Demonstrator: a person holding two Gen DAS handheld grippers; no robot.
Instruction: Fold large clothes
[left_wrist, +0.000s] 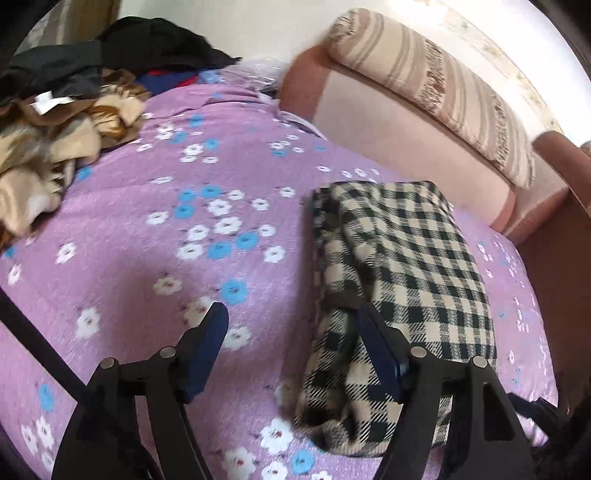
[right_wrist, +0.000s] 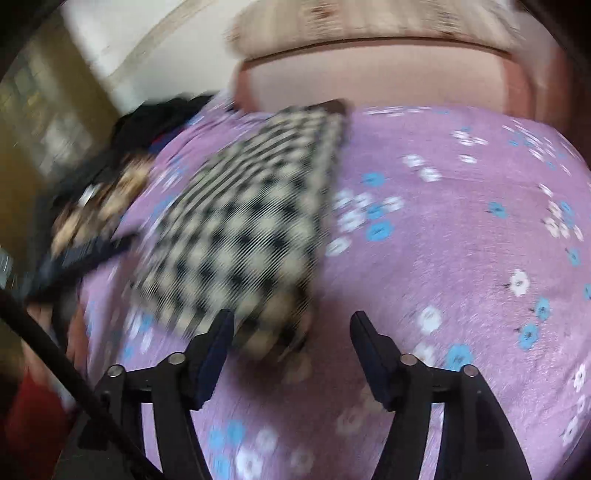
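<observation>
Both pairs of fingers are black with dark blue pads, and both stand wide apart with nothing held. The left gripper (left_wrist: 291, 325) hangs over the bed (left_wrist: 155, 266); its right finger (left_wrist: 380, 350) sits in front of the folded checked cloth (left_wrist: 402, 280), and I cannot tell if it touches. The right gripper (right_wrist: 291, 328) hangs over bare bed, with the cloth (right_wrist: 240, 236) just past its left finger (right_wrist: 214, 347).

The cloth is thick and woolly, with cream and dark squares, folded into a long block. It lies flat on the bed, near the sofa side. The bed cover is soft purple with white and blue flowers.

A pile of clothes (left_wrist: 62, 122) lies at the far corner, well apart from the cloth: shiny tan, brown and black, all crumpled. A pink sofa (left_wrist: 388, 125) stands beside the bed, with a striped pillow (left_wrist: 436, 88) on top.

The right view is blurry, so the pile there is hard to make out. Round edges cut off the bed's sides.
</observation>
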